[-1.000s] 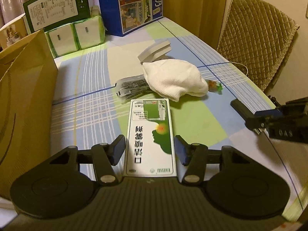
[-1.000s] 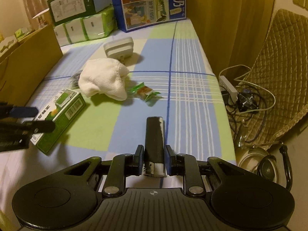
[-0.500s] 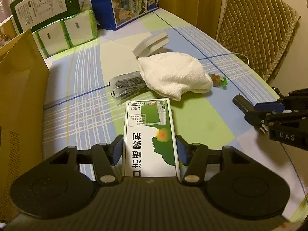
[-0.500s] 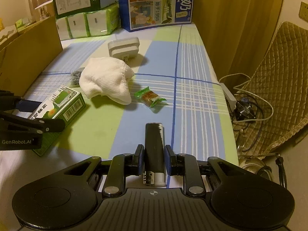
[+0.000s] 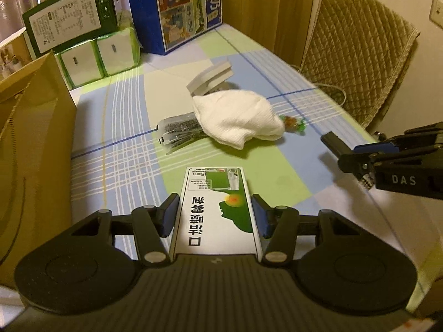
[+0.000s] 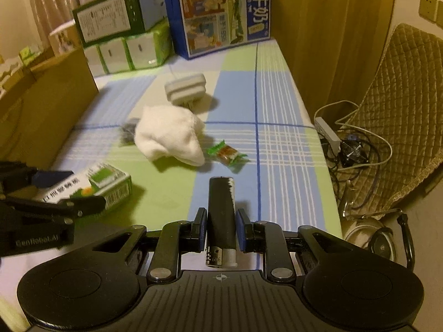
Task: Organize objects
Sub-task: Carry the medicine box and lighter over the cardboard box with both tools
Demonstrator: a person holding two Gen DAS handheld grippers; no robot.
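Observation:
My left gripper (image 5: 214,203) is shut on a white and green carton (image 5: 217,213), held flat just above the checked tablecloth (image 5: 116,149). From the right wrist view the same carton (image 6: 94,185) shows at the left, in that gripper (image 6: 66,202). My right gripper (image 6: 221,215) is shut on a black lighter (image 6: 221,204), its metal head toward the camera. In the left wrist view that gripper (image 5: 357,160) comes in from the right with the lighter (image 5: 332,141) pointing at the table's middle.
A white cloth (image 5: 238,119) lies mid-table, with a green candy wrapper (image 5: 292,123), a dark sachet packet (image 5: 177,131) and a white plug adapter (image 5: 210,78) around it. A brown cardboard box (image 5: 30,144) stands left. Tissue packs (image 5: 110,52), a blue carton (image 5: 182,8) and a quilted chair (image 5: 357,47) border the table.
Both grippers keep their hold. The right gripper has moved forward over the table and nearer the left one; the cloth and candy now look closer in its view.

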